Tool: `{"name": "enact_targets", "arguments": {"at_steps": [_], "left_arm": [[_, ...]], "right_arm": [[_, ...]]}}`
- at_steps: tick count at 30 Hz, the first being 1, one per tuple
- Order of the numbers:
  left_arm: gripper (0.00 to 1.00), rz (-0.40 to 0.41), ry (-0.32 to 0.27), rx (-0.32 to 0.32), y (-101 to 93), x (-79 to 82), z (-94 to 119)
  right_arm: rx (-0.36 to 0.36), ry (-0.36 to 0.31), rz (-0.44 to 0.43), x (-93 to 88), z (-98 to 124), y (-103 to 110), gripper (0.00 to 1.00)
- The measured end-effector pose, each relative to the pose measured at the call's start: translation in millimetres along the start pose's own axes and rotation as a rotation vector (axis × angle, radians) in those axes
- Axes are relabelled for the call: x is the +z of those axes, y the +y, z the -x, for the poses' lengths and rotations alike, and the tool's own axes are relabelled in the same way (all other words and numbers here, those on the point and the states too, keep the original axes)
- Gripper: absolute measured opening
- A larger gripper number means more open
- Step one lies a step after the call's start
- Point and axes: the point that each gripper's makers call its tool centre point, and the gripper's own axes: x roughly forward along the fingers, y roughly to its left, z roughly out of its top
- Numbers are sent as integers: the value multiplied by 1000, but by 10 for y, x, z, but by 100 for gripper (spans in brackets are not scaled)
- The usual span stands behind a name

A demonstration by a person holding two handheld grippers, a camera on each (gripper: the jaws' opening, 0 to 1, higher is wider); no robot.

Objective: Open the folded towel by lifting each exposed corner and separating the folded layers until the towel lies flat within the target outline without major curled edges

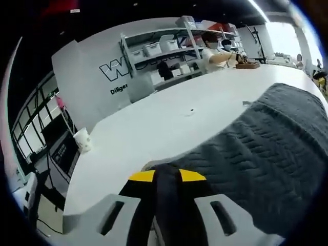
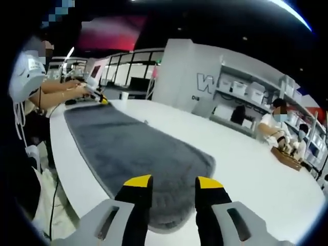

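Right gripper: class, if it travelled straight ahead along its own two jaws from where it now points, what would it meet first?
Most likely the grey towel. The right gripper is open, and the towel's near rounded end lies on the white table directly ahead between the jaws. Depth is unclear, so how soon is uncertain.

I see a dark grey towel [image 2: 138,154] with a ribbed herringbone weave on a white bench [image 1: 154,128]. My claw [image 2: 173,184] tips are yellow over black.

L gripper [image 1: 167,177] fingers pinched together on fabric; R gripper [image 2: 174,185] fingers apart, holding nothing
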Motion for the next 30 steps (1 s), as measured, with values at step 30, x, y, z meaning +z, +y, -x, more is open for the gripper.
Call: {"name": "enact_targets", "arguments": {"at_steps": [30], "left_arm": [[5,153,5,68,176,-167,-229]], "right_arm": [[23,-65,-58,119,161,97,42]]}}
